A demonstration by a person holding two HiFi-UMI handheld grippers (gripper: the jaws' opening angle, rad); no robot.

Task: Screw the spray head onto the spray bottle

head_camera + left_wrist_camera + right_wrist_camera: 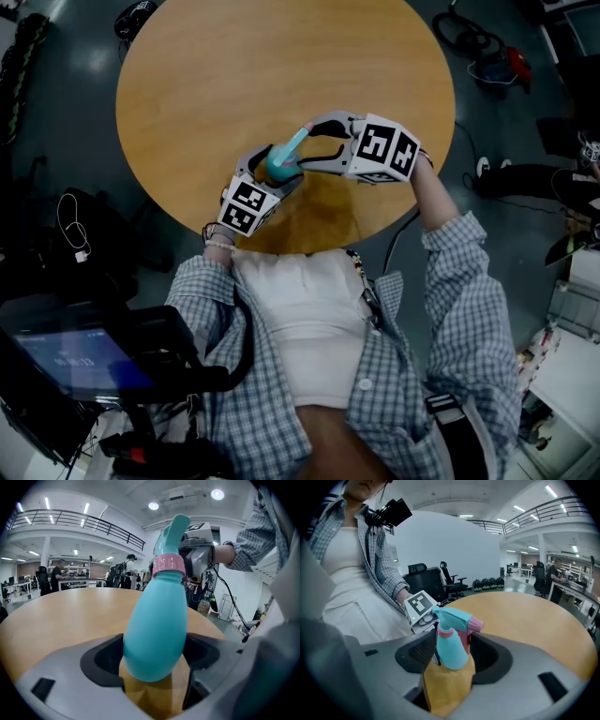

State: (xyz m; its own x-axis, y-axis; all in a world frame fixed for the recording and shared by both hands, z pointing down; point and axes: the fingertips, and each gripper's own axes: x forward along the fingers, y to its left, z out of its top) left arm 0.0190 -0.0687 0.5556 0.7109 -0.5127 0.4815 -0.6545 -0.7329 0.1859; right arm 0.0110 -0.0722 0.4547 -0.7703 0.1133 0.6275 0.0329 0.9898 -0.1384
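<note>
A teal spray bottle (279, 163) stands near the front edge of the round wooden table (234, 66). It carries a teal spray head (298, 139) on a pink collar (167, 564). My left gripper (274, 174) is shut on the bottle's wide lower body (157, 625), with both pads against it. My right gripper (315, 144) comes in from the right at the level of the spray head. Its jaws stand wide on either side of the bottle (451, 648) without pressing on it. The head's pink nozzle (476, 625) points right in the right gripper view.
The table's front edge (309, 246) lies just below both grippers, against the person's body. A dark screen on a stand (75, 361) is at the lower left. Cables and bags (487, 56) lie on the floor to the right. Office chairs (450, 581) stand beyond the table.
</note>
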